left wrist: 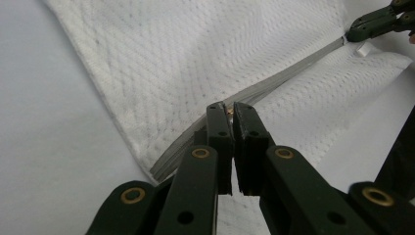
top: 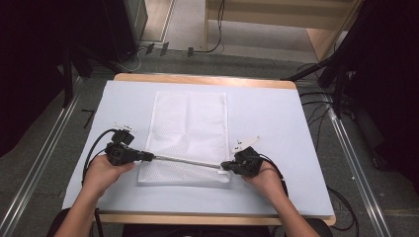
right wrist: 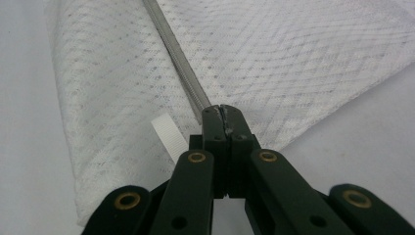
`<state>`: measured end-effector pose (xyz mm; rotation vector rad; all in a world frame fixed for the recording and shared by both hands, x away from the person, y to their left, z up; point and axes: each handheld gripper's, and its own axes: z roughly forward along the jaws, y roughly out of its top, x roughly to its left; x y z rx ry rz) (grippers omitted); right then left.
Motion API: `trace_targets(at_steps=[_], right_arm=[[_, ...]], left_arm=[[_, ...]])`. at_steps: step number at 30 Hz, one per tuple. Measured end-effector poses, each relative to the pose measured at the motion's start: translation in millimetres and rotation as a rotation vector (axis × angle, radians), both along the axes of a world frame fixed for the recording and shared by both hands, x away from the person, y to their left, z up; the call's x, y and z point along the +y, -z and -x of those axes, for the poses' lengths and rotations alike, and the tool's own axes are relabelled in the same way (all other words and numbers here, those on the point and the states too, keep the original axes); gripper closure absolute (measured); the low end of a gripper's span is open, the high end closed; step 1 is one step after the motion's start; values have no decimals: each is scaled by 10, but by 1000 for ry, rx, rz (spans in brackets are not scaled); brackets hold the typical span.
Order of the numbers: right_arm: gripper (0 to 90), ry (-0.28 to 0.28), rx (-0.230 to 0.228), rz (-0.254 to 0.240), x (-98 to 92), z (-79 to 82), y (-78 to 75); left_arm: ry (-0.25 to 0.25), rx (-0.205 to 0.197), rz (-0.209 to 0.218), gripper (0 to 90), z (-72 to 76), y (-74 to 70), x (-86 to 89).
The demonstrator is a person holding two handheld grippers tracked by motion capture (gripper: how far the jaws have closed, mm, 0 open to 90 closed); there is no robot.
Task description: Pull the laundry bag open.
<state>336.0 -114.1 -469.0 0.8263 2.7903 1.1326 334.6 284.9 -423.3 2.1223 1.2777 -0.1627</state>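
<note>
The table (top: pixel 306 148), covered in pale blue with a wooden edge showing at the far and near sides, has bare room left and right of the white mesh bag (top: pixel 190 123) and a narrower bare strip along its near edge. The bag lies flat at the middle of the table, its long axis running from the near side to the far side, fold creases crossing its upper part. Its near end is doubled over, and along that end runs the grey zipper (top: pixel 185 160), stretched taut crosswise, slanting slightly nearer toward the right. The left gripper (left wrist: pixel 229 111) sits at the zipper's left end near the bag's left edge, its jaws pinched nearly together on a small metal piece of the zipper. The right gripper (right wrist: pixel 222 113) is at the zipper's right end by the bag's near right corner, jaws clamped together on the zipper end. A small white ribbon tab (right wrist: pixel 169 137) sticks out just beside the right jaws; no writing on it can be read.
</note>
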Motion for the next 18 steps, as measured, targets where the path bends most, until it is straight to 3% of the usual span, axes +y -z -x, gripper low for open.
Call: trace_targets(at_steps=[9, 14, 17, 18], right_arm=[[900, -7, 12, -10, -13, -21, 6], [900, -12, 21, -12, -16, -35, 5], [900, -14, 24, -12, -15, -41, 5], [900, -15, 26, -12, -13, -41, 4]], left_arm=[[-41, 15, -12, 880, 28, 34, 156], [-55, 28, -51, 879, 30, 67, 301], [-70, 53, -7, 880, 33, 103, 410], [-72, 50, -14, 880, 35, 106, 404]])
